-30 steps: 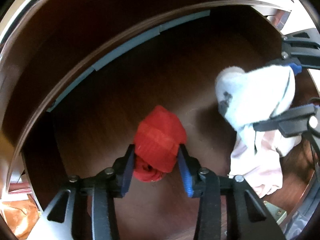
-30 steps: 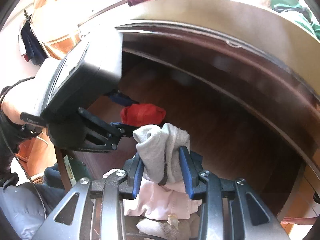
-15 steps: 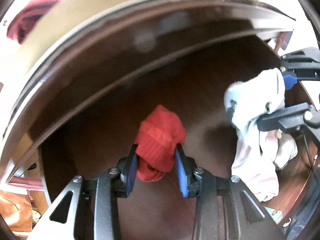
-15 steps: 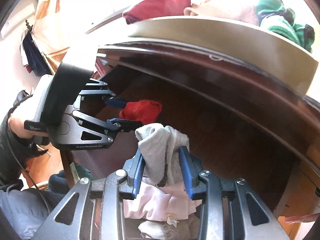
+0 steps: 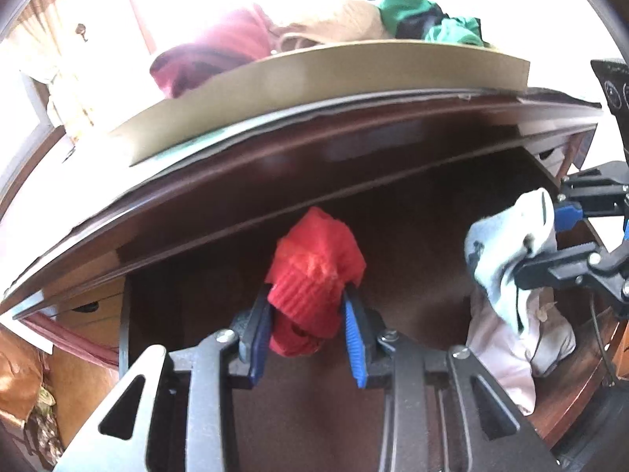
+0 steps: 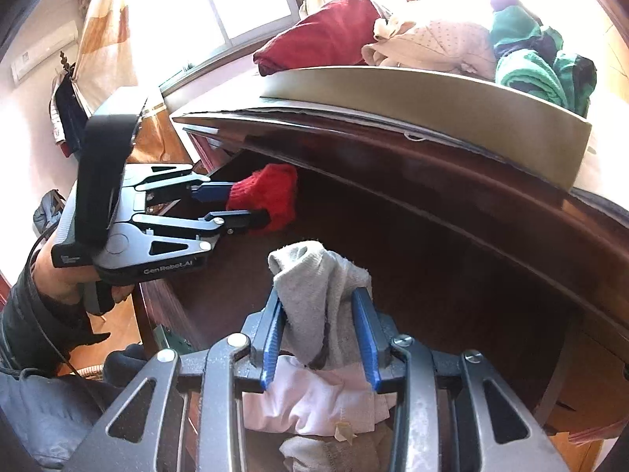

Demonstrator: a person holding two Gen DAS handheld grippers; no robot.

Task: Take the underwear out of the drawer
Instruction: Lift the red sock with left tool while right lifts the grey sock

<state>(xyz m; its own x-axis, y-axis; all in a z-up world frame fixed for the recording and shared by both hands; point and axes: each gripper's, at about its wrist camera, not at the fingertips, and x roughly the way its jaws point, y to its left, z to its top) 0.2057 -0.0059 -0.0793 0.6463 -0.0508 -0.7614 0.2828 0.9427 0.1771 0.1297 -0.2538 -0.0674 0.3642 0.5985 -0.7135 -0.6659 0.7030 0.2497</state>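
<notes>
Underwear hangs from both grippers above the dark wooden drawer (image 5: 412, 236). The left gripper (image 5: 306, 310) has its jaws clamped on a bunched red knitted piece (image 5: 314, 271), whose upper part bulges above the blue pads while a fold droops below them. The right gripper (image 6: 322, 326) has its jaws closed on a grey bundle (image 6: 318, 287), with a pale pink garment (image 6: 310, 401) hanging beneath it and more grey fabric showing lower still. In the right wrist view the left gripper (image 6: 240, 204) appears at the left, held by a hand (image 6: 67, 279) in a dark sleeve, the red piece (image 6: 271, 196) at its tip, close under the desk edge. On the surface above the drawer lies a flat tan board (image 5: 314, 90) carrying a pile of clothes: dark red (image 6: 326, 35), cream (image 6: 436, 43) and green (image 6: 538, 67).
</notes>
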